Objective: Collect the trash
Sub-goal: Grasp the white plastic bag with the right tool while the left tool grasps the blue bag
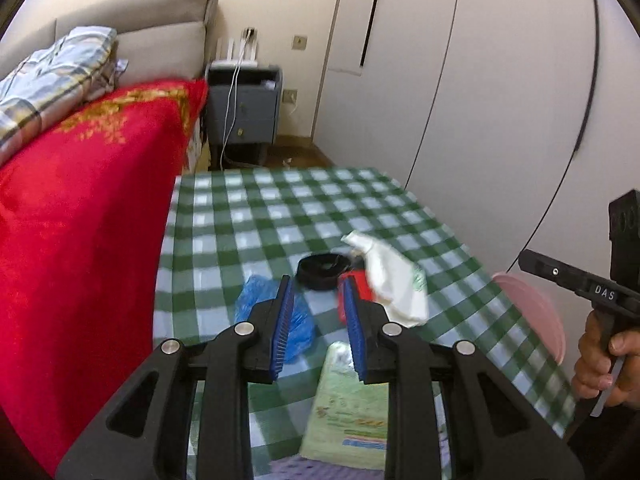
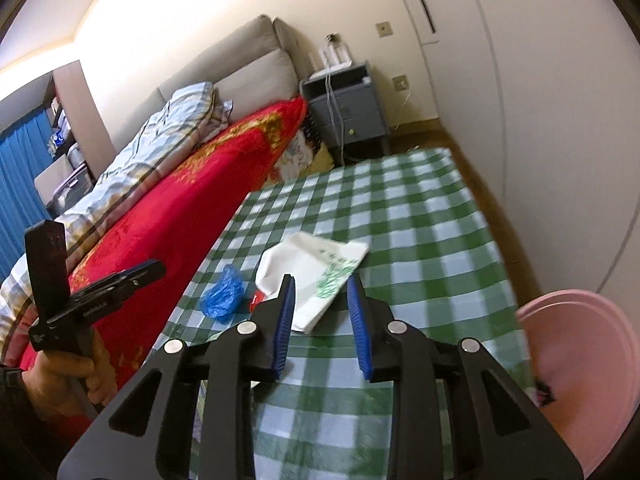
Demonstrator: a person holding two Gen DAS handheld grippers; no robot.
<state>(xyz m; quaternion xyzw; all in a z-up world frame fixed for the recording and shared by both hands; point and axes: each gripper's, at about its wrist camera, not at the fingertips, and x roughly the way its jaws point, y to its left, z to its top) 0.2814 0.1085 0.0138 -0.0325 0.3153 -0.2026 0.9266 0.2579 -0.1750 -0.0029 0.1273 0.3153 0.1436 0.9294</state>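
- Trash lies scattered on the green checked tablecloth [image 2: 420, 216], which runs alongside the red blanket [image 1: 80, 216] on the bed.
- Pink basin [image 2: 580, 360] sits at the table's right edge, something dark inside it, too blurred to name.
- White plastic bag [image 2: 320, 268] with green print sprawls mid-table, draped partly over a red wrapper [image 1: 362, 286].
- Green packet [image 1: 348, 400] lies flat at the near edge, directly under the left gripper [image 1: 318, 320].
- Blue crumpled bag [image 2: 222, 296] rests just left of the white one, close to the blanket side.
- Black ring-shaped item [image 1: 322, 270] sits behind the red wrapper, possibly a coiled strap.
- Left gripper hovers over the table, blue pads apart, nothing between them.
- Right gripper [image 2: 322, 320] hangs above the white bag's near corner, its fingers spread wide, holding nothing.
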